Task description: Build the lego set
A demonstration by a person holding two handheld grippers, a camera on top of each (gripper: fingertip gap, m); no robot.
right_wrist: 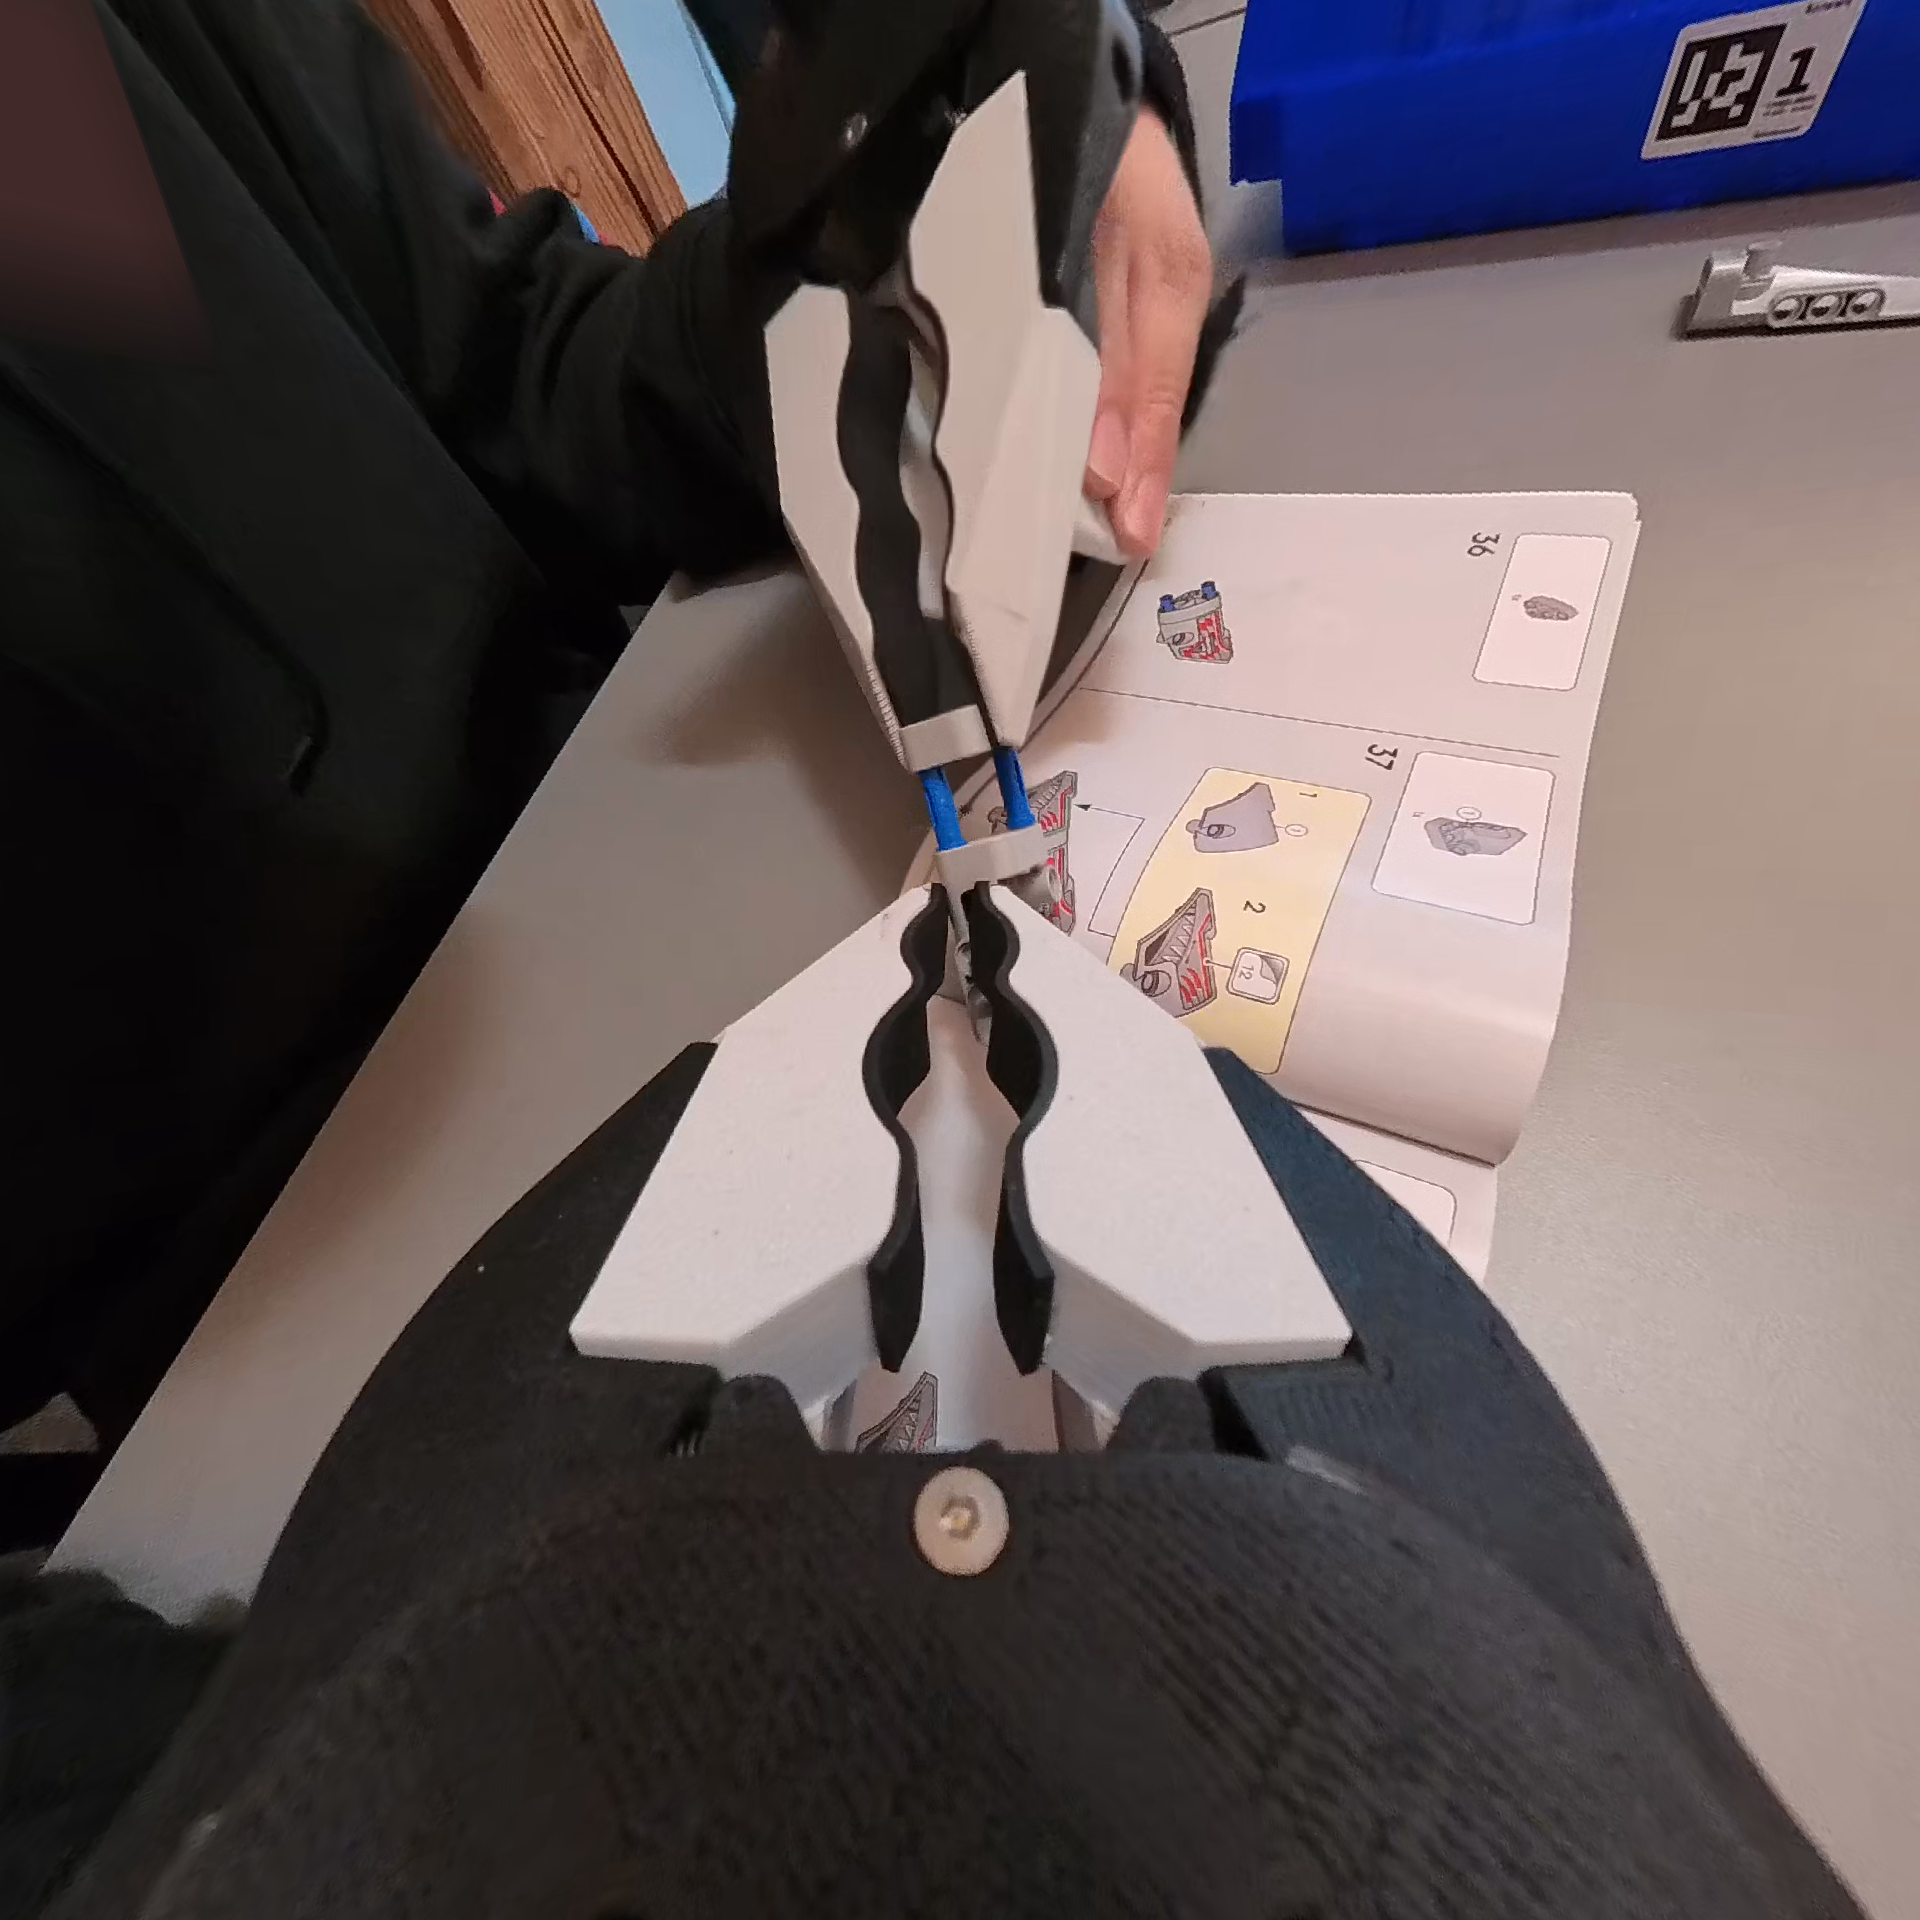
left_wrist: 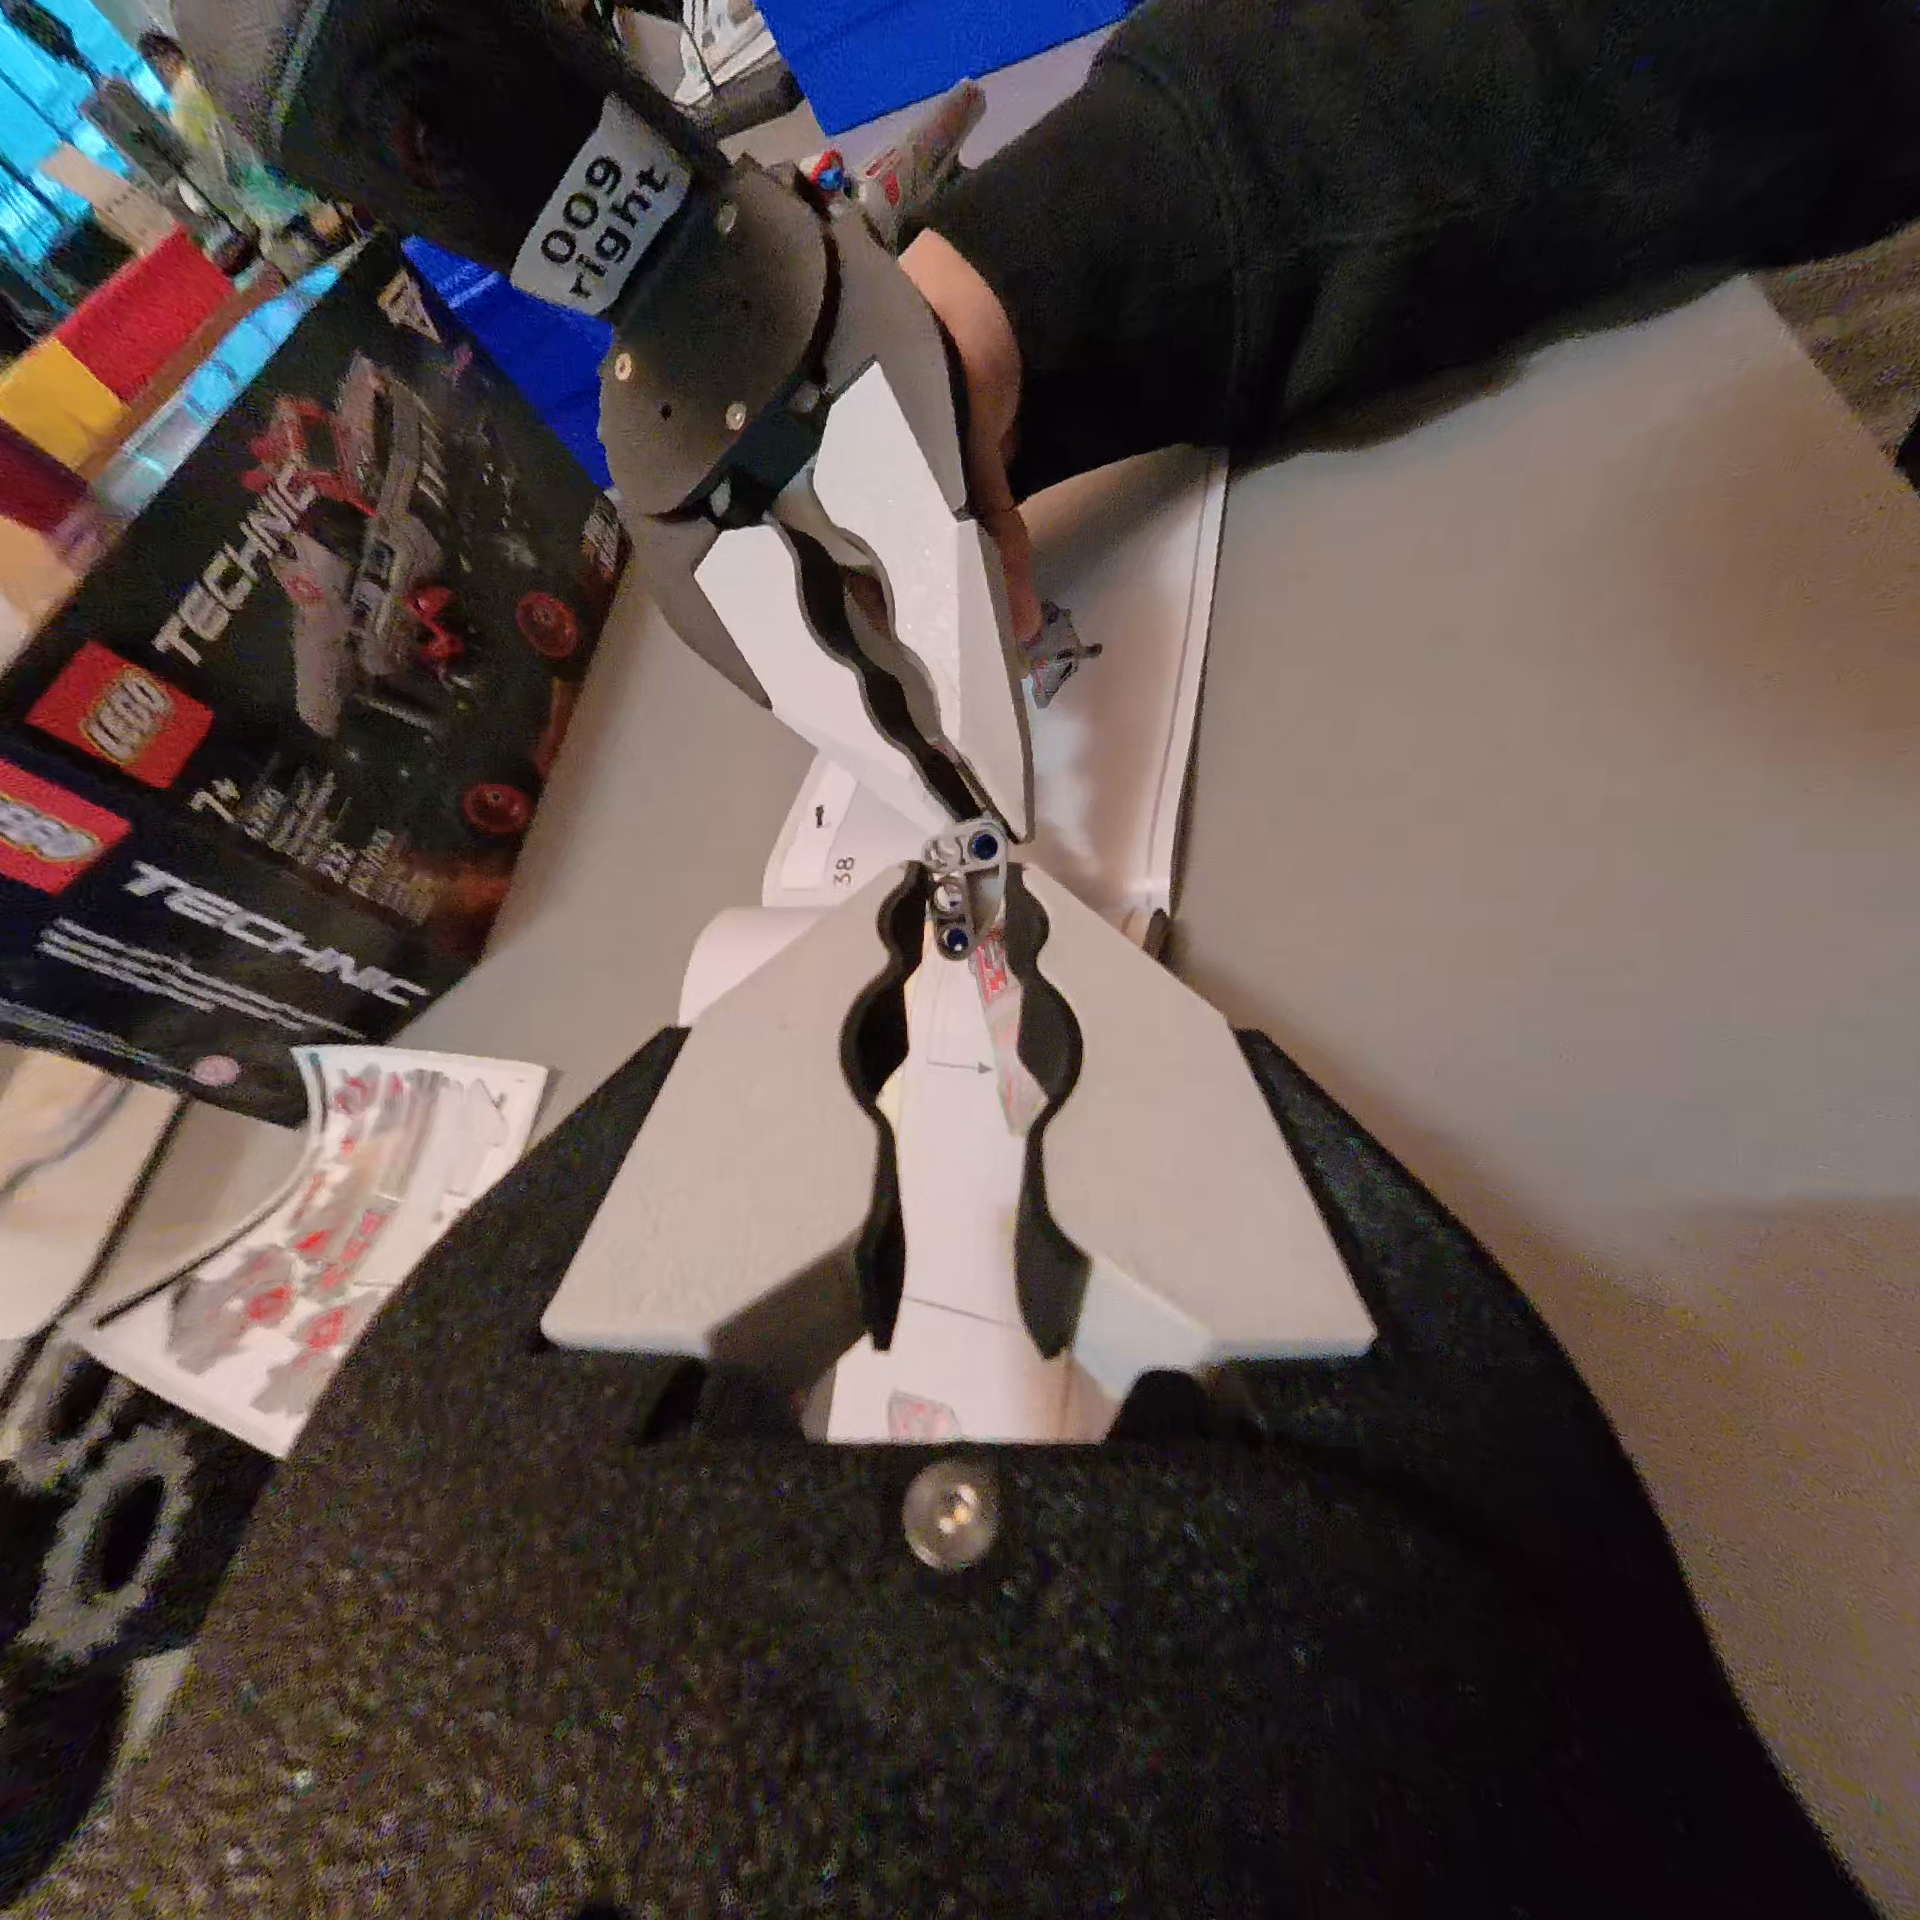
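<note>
Two small grey Technic beams are joined by two blue pins (right_wrist: 940, 816) and held in the air over the open instruction booklet (right_wrist: 1351, 779). My left gripper (left_wrist: 961, 883) is shut on one grey beam (left_wrist: 964, 854); in the right wrist view it comes down from above (right_wrist: 945, 732), gripping that beam (right_wrist: 940, 740). My right gripper (right_wrist: 966, 896) is shut on the other grey beam (right_wrist: 987, 857). In the left wrist view the right gripper (left_wrist: 997, 821) reaches in from above, tip to tip with the left.
A Lego box (left_wrist: 291, 644) and a sticker sheet (left_wrist: 332, 1226) lie on the left. A blue bin (right_wrist: 1507, 125) and a loose grey piece (right_wrist: 1797, 296) are at the back. The grey table (right_wrist: 1714, 935) has its edge on the left (right_wrist: 416, 987). The tips of both grippers are at nearly the same place. Both grippers' tips are roughly 30 cm from the loose grey piece (right_wrist: 1797, 296).
</note>
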